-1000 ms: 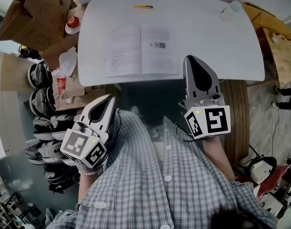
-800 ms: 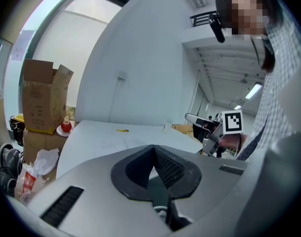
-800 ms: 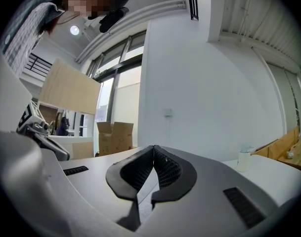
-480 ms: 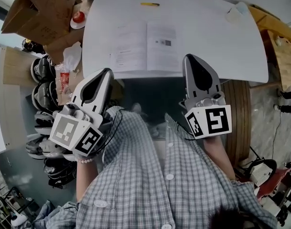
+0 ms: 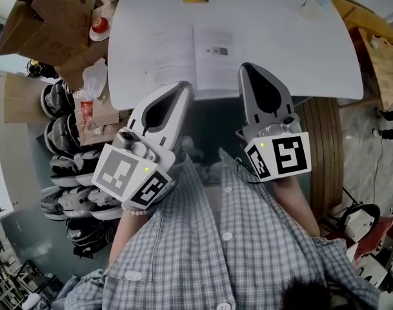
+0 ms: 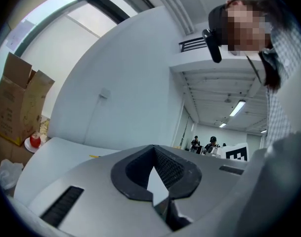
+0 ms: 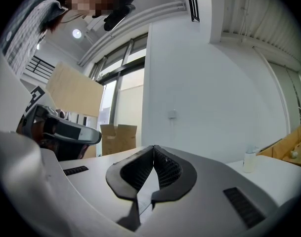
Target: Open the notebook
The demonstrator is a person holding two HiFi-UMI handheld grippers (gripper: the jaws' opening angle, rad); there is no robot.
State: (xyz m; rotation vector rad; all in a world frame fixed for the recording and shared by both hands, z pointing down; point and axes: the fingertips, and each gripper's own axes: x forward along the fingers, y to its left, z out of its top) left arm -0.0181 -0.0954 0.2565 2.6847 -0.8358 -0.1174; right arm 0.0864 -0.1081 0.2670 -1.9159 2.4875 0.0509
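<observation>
The notebook (image 5: 191, 62) lies open on the white table (image 5: 286, 50), two white pages spread flat, near the table's front edge. My left gripper (image 5: 184, 86) is shut and empty, its tip just short of the table's near edge, below the notebook's left page. My right gripper (image 5: 253, 68) is shut and empty too, its tip over the table edge right of the notebook's right page. In the left gripper view the jaws (image 6: 153, 147) meet at the tip; likewise in the right gripper view (image 7: 153, 148). Neither touches the notebook.
A yellow pen (image 5: 195, 0) lies at the table's far edge. A small clear bottle (image 5: 312, 6) stands at the far right corner. Cardboard boxes (image 5: 44, 18), a red-and-white object (image 5: 99, 27) and helmets (image 5: 57, 102) crowd the floor left of the table. A round wooden piece (image 5: 325, 154) stands at right.
My left gripper has risen and swung forward and to the right, from beside my body up to the table's near edge. The right gripper has barely moved.
</observation>
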